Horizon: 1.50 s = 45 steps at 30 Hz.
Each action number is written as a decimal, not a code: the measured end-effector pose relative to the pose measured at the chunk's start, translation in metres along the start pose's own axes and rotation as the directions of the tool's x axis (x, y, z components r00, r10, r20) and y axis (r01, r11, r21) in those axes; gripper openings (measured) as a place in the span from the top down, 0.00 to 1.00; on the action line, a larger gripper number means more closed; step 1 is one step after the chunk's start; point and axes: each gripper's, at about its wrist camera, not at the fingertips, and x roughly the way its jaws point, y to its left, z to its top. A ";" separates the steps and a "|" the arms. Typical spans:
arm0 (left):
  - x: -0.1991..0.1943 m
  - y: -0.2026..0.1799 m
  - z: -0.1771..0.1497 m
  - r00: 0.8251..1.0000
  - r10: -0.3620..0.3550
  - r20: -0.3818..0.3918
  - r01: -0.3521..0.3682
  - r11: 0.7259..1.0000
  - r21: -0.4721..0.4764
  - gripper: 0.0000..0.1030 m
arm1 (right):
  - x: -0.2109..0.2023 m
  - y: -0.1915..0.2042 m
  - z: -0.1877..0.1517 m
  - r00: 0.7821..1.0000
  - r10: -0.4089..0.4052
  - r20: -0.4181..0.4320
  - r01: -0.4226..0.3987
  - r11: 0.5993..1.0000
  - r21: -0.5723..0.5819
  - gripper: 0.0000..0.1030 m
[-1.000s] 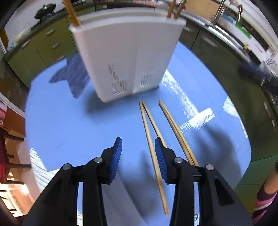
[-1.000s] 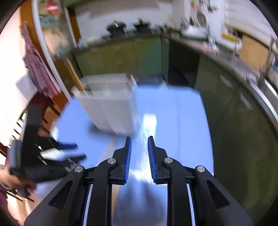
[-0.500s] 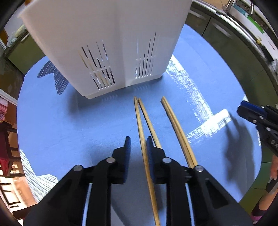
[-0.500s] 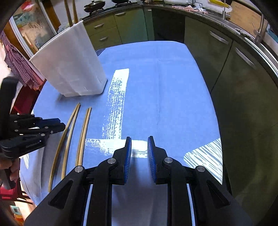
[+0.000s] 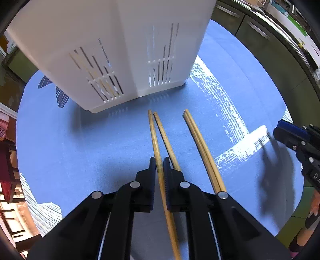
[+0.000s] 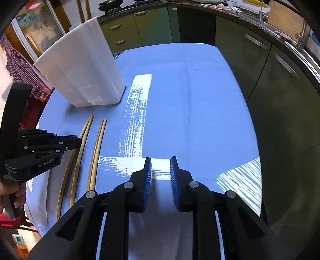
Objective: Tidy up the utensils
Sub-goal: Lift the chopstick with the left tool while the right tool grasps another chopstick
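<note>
Several wooden chopsticks lie on the blue tablecloth (image 5: pixel 100 140) in front of a white slotted utensil holder (image 5: pixel 112 50). My left gripper (image 5: pixel 159 162) is shut on the leftmost chopstick (image 5: pixel 154 136), low over the cloth. A second chopstick (image 5: pixel 164 136) lies just right of it, partly under the right finger. A pair of chopsticks (image 5: pixel 200 144) lies further right. My right gripper (image 6: pixel 160 162) is open and empty above the cloth. In the right wrist view the left gripper (image 6: pixel 76 141) sits over the chopsticks (image 6: pixel 96 152), with the holder (image 6: pixel 84 70) behind.
More chopsticks stand inside the holder, their tips showing above its rim (image 6: pixel 81 12). Green kitchen cabinets (image 6: pixel 152 26) run behind and to the right of the table. The table's right edge (image 6: pixel 250 112) drops off beside the cabinets. A red chair (image 5: pixel 8 170) stands at the left.
My left gripper moved forward and down toward the holder and closed its fingers on the leftmost chopstick. My right gripper swung over the table and opened slightly wider.
</note>
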 end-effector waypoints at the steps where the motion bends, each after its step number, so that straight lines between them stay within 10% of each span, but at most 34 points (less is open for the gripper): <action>1: 0.000 0.000 0.000 1.000 -0.002 0.000 0.002 1.000 -0.004 0.93 | 0.002 0.001 0.000 1.000 0.003 -0.003 -0.003 1.000 -0.002 0.81; 12: -0.056 0.032 -0.033 0.984 -0.024 0.177 0.031 0.999 -0.035 0.94 | 0.031 0.050 0.010 0.994 0.072 -0.084 -0.078 0.995 -0.067 0.81; 22: -0.138 0.049 -0.073 0.905 -0.011 0.425 0.030 0.999 -0.038 0.94 | 0.050 0.083 0.028 0.991 0.054 -0.122 -0.066 0.993 -0.102 0.81; 45: -0.151 0.058 -0.094 0.889 -0.024 0.457 0.034 0.999 -0.012 0.94 | 0.074 0.125 0.033 0.987 -0.072 -0.144 0.042 0.978 -0.203 0.94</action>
